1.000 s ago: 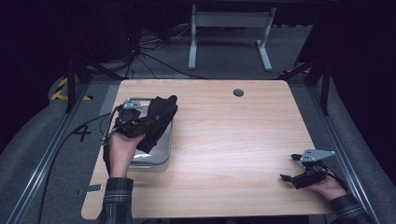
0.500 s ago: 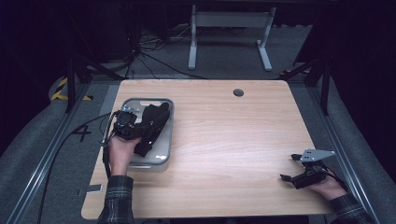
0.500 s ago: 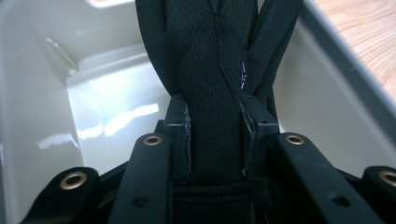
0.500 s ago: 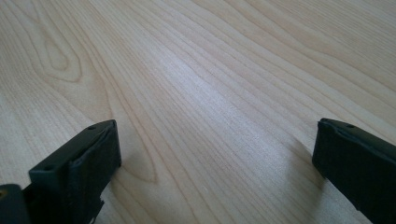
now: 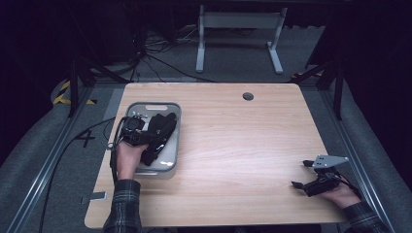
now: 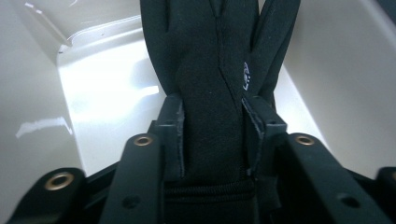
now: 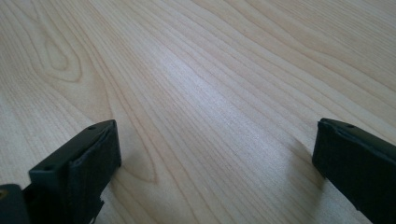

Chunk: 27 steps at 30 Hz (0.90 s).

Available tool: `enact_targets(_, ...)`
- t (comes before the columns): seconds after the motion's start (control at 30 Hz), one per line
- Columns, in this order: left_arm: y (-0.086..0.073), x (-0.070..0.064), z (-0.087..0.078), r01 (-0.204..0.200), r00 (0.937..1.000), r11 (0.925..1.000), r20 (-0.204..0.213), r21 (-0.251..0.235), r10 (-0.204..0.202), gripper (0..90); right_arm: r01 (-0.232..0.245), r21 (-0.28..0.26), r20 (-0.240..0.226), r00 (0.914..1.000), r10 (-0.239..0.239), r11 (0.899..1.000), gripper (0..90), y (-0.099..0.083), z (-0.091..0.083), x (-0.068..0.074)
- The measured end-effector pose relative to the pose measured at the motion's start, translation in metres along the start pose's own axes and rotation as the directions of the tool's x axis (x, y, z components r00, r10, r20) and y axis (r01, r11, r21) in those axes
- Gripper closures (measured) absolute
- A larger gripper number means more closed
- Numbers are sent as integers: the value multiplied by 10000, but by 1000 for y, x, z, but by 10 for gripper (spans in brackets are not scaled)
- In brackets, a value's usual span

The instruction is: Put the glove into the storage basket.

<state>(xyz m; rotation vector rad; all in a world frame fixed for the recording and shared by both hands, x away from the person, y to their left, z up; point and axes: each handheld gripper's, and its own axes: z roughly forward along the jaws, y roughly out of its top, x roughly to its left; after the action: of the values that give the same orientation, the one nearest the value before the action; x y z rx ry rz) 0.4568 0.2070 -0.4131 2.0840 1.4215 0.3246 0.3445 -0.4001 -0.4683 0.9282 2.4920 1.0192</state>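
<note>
Left gripper view, black glove (image 6: 210,70) pinched between left gripper (image 6: 212,126) jaws, over grey tray (image 6: 107,88)

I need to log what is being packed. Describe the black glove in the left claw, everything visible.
The glove is black, of smooth stretchy-looking fabric with a seam down its length, a small pale mark printed near one edge, and what looks like a zip at the held end. The left claw is clamped on it, one jaw on each side. It hangs over the grey tray with its fingers pointing inside; whether it touches the floor is unclear.
</note>
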Motion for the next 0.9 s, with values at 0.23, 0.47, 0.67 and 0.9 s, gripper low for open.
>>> enact_targets(0.23, 2, 3, -14, 45, 10000, 9972, -68, -748, -51, 435, -16, 6, -6, 10000, 16, 10000, 16, 0, 0, 0)
enact_targets(0.47, 7, -8, -24, -108, 9997, 9920, 193, -1259, 133, 242, -14, -5, 7, 10000, 14, 10000, 17, 0, 0, 0)
enact_targets(0.67, 16, -25, -28, -437, 9979, 9875, 414, -1517, 505, 150, -11, -5, 4, 10000, 11, 10000, 17, 0, 0, 0)
enact_targets(0.9, 29, -55, -30, -975, 9905, 9805, 791, -1709, 1123, 104, -17, 9, -17, 10000, 17, 10000, 17, 0, 0, 0)
